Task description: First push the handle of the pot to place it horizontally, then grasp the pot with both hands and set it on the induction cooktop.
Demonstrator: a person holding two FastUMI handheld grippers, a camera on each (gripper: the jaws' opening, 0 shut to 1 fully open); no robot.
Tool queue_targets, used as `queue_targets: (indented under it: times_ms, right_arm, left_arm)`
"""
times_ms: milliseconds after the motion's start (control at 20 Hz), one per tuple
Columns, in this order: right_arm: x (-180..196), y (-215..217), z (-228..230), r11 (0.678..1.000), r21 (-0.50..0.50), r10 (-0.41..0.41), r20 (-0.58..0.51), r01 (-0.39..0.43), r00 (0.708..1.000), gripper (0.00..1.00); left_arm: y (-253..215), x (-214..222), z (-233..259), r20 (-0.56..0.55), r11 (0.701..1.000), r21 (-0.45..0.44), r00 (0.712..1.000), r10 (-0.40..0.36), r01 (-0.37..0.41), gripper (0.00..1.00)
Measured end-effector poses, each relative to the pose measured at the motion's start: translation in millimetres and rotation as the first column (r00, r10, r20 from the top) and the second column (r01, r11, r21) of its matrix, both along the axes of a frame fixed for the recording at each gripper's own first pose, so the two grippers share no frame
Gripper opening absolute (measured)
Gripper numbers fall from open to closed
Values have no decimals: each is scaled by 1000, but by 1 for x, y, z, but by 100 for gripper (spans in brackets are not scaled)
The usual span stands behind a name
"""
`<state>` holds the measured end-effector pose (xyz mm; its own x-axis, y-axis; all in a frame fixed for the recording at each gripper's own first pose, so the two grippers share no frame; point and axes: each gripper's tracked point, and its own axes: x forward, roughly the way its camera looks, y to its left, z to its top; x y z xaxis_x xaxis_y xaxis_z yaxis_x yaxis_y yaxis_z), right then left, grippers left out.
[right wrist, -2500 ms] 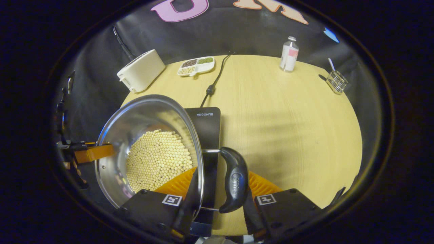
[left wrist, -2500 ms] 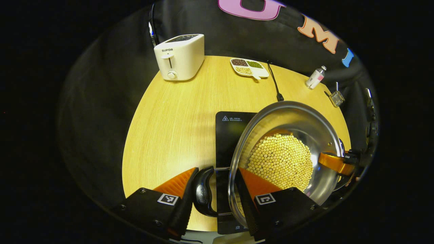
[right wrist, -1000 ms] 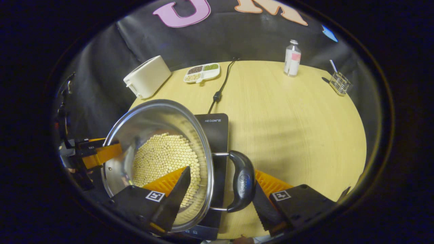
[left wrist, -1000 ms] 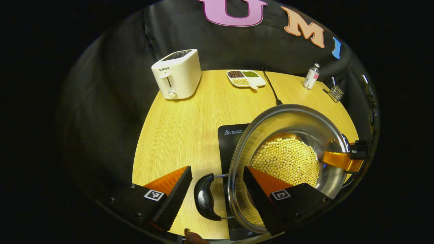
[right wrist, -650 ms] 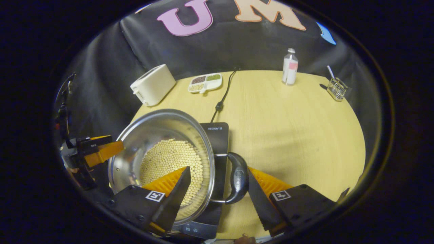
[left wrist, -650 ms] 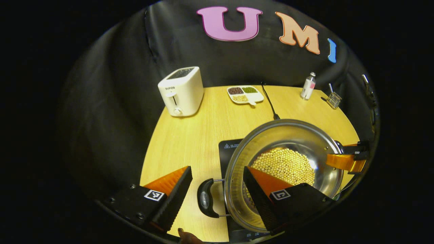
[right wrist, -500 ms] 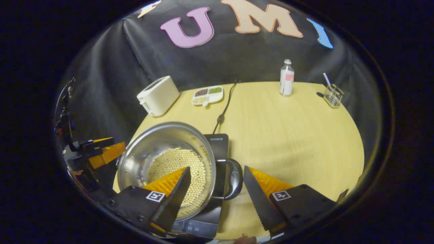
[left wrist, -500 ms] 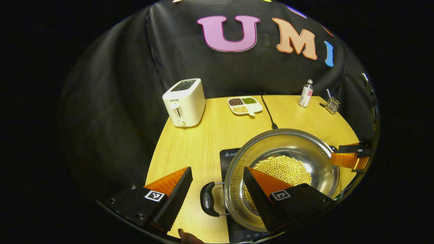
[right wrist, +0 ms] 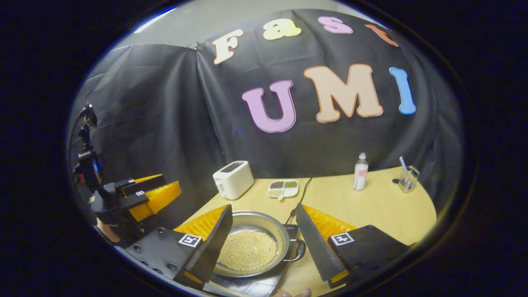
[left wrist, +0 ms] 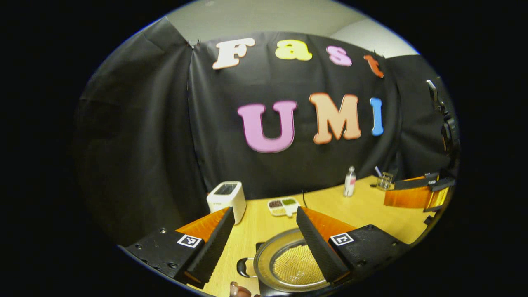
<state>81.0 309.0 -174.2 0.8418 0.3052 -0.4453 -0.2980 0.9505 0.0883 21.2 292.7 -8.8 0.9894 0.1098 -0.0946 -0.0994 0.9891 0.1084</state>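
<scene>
Pot sits on cooktop, both grippers lifted clear

Pot (right wrist: 247, 247), steel, wide & shallow, rests on the black induction cooktop (right wrist: 247, 284) near the front edge of the round wooden table (right wrist: 371, 206). It holds a layer of pale yellow beans (right wrist: 246, 250). One black handle (right wrist: 300, 250) sticks out level on its right side in the right gripper view; the other handle (left wrist: 243, 267) sticks out level on its left in the left gripper view.

Left to right in the right gripper view: left gripper (right wrist: 154, 194) w/ its jaws apart, raised above the table's left edge, holding nothing. Next, a white toaster (right wrist: 233, 179) at the back left of the table. Beside it a small divided dish (right wrist: 282, 189) w/ dark, green & pale fillings. A black power cord (right wrist: 303, 194) runs from the back of the table to the cooktop. Further right a small bottle (right wrist: 360, 172), upright. At far right a clear glass (right wrist: 406, 179) w/ a thin stick in it.

Right gripper (right wrist: 264, 235), at the bottom of that view: jaws wide apart, empty, above the pot & not touching it. In the left gripper view the left gripper's own jaws likewise stand wide apart above the pot, gripping nothing, and the right gripper shows at the right edge.
</scene>
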Motion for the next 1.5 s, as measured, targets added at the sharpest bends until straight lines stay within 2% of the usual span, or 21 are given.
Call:
queue_targets:
  times_ms: [150, 250, 300, 350, 400, 450, 500, 800, 850, 900, 1500]
  right_arm:
    - [-7, -9, 23, 1000, 6, -23, 78, 22, 997, 94]
    - [-7, -22, 32, 998, 12, -65, 108, 64, 992, 94]
    - [-9, -28, 36, 997, 19, -79, 111, 77, 991, 97]
    - [-11, -31, 38, 996, 30, -87, 108, 85, 990, 97]
    - [-13, -35, 40, 995, 41, -95, 108, 91, 990, 97]
    - [-13, -39, 41, 995, 46, -97, 111, 92, 989, 94]
    - [-15, -41, 43, 995, 43, -94, 113, 90, 989, 97]
    - [-32, -44, 60, 999, 1, -34, 156, 34, 987, 97]
    - [-34, -46, 62, 999, -2, -32, 158, 33, 987, 97]
    - [-37, -46, 64, 999, -1, -32, 164, 33, 986, 97]
    - [-47, -75, 81, 996, -13, -88, 214, 93, 973, 97]
  left_arm:
    - [-22, -4, 21, 88, 1000, 17, 996, -21, 20, 97]
    - [-38, -9, 26, 114, 999, -2, 992, -45, 45, 100]
    - [-41, -11, 24, 114, 999, -21, 992, -46, 48, 100]
    - [-44, -13, 23, 119, 998, -40, 992, -42, 47, 99]
    - [-45, -14, 22, 115, 998, -50, 993, -37, 43, 94]
    - [-46, -16, 23, 122, 998, -56, 992, -29, 36, 99]
    - [-49, -18, 23, 119, 998, -59, 993, -25, 32, 100]
    - [-68, -25, 18, 108, 993, -108, 994, -30, 42, 100]
    - [-70, -26, 16, 100, 992, -119, 995, -27, 39, 97]
    - [-73, -26, 17, 104, 991, -126, 994, -32, 45, 100]
    - [-93, -28, 25, 114, 994, -90, 992, -47, 57, 98]
